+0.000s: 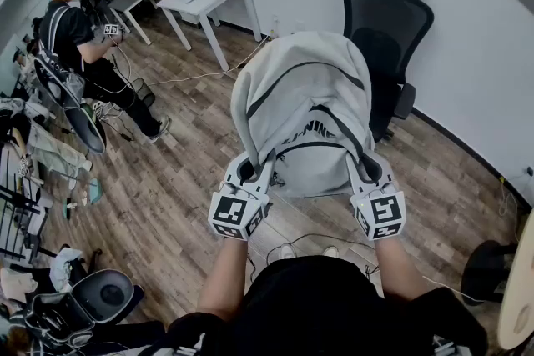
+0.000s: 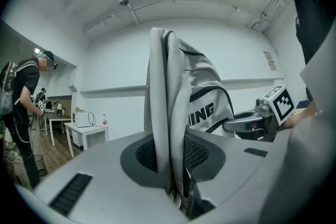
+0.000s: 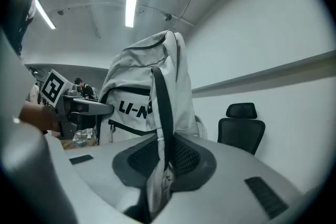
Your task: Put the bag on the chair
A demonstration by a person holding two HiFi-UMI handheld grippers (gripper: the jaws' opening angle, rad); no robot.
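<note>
A light grey backpack [image 1: 304, 108] with black trim and lettering hangs in the air in front of me, held up by both grippers. My left gripper [image 1: 249, 172] is shut on the bag's left shoulder strap [image 2: 167, 128], which runs down between its jaws. On the other side, the right gripper [image 1: 367, 171] is shut on the right strap [image 3: 164, 139]. A black office chair [image 1: 385, 29] with a headrest stands just behind the bag against the white wall, and it also shows in the right gripper view as the chair [image 3: 240, 131].
A white table [image 1: 209, 0] stands at the far left wall. A person [image 1: 83, 54] in black stands at left beside cluttered gear. Cables [image 1: 317, 239] lie on the wooden floor by my feet. Another dark seat [image 1: 100, 300] is at lower left.
</note>
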